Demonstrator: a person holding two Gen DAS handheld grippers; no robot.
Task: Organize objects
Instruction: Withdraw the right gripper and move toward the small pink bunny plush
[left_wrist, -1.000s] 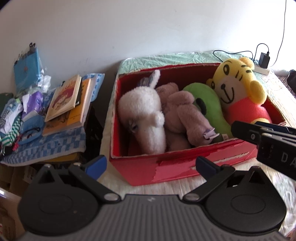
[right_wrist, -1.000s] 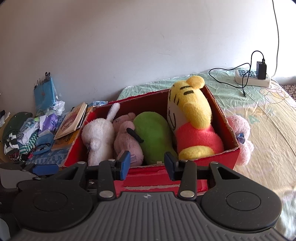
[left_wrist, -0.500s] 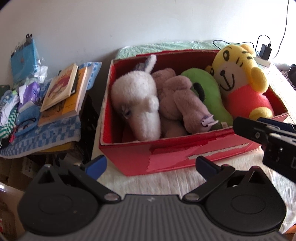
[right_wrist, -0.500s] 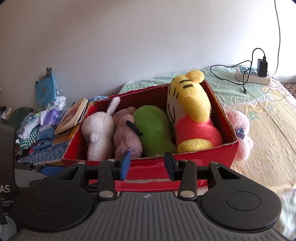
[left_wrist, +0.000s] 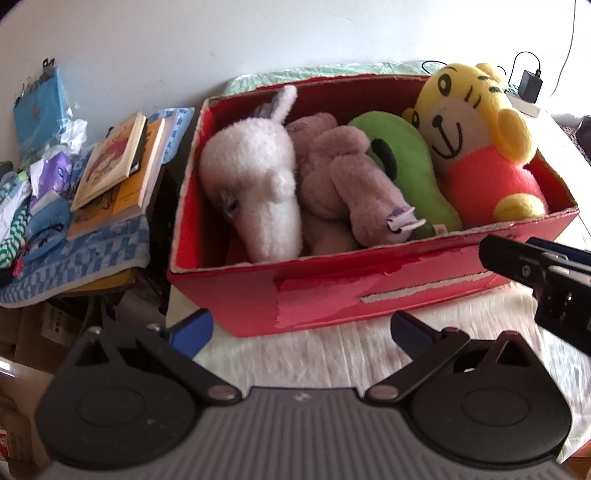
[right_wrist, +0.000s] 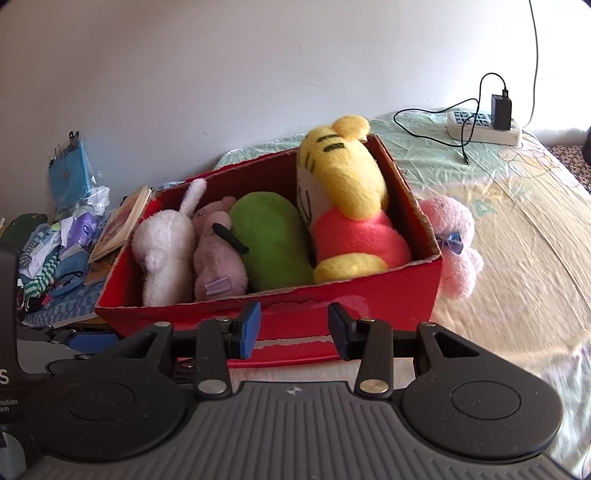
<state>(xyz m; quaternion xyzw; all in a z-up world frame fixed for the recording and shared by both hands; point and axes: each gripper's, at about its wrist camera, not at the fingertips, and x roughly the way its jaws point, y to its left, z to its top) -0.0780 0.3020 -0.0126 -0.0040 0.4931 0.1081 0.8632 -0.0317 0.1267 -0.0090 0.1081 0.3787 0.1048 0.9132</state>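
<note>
A red cardboard box (left_wrist: 332, 295) (right_wrist: 369, 306) stands on the bed. It holds a white plush (left_wrist: 255, 173) (right_wrist: 162, 247), a mauve plush (left_wrist: 340, 181) (right_wrist: 218, 258), a green plush (left_wrist: 410, 162) (right_wrist: 269, 240) and a yellow tiger plush (left_wrist: 476, 136) (right_wrist: 347, 206). A pink plush (right_wrist: 454, 240) lies on the bed against the box's right end. My left gripper (left_wrist: 301, 332) is open and empty in front of the box. My right gripper (right_wrist: 293, 328) is open and empty, close to the box's front wall, and shows at the right of the left wrist view (left_wrist: 535, 266).
A side stand at the left carries books (left_wrist: 118, 166) (right_wrist: 118, 229) on a blue checked cloth (left_wrist: 74, 258), socks and small packets (left_wrist: 48, 177). A power strip with a charger (right_wrist: 484, 125) lies on the bed at the back right. Cardboard boxes (left_wrist: 22, 343) stand below the stand.
Both grippers have pulled back and risen slightly, so the box sits lower and looks more from above. The toys and box have not moved. Both stay open.
</note>
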